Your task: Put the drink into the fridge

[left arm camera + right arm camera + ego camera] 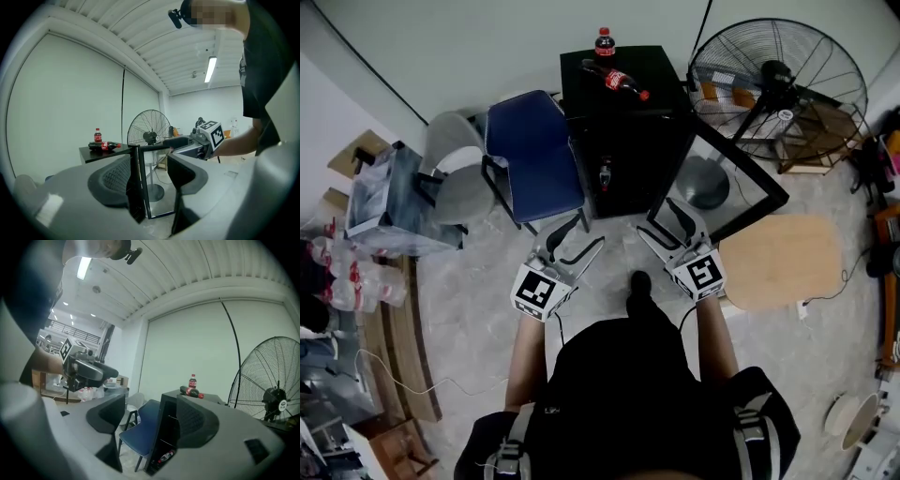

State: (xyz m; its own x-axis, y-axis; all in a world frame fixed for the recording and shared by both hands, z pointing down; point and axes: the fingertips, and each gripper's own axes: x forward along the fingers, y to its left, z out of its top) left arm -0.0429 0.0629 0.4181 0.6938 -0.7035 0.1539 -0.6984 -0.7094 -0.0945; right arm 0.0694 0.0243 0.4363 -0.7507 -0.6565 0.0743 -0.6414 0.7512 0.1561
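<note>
A black mini fridge (623, 141) stands ahead with its glass door (741, 183) swung open to the right. On its top one cola bottle (604, 42) stands upright and another bottle (619, 82) lies on its side. A third bottle (606, 173) lies inside, also low in the fridge (166, 456) in the right gripper view. My left gripper (591, 231) and right gripper (658, 216) hover side by side in front of the fridge opening, both open and empty. The left gripper view shows the top bottles (101, 143) far left of the left gripper (150, 178). The right gripper (152, 418) faces the fridge's open front.
A blue chair (532, 150) stands close against the fridge's left side, a grey chair (455, 164) beyond it. A large floor fan (778, 80) stands behind the open door. A round wooden top (780, 261) sits at right. A cluttered crate (389, 202) is at left.
</note>
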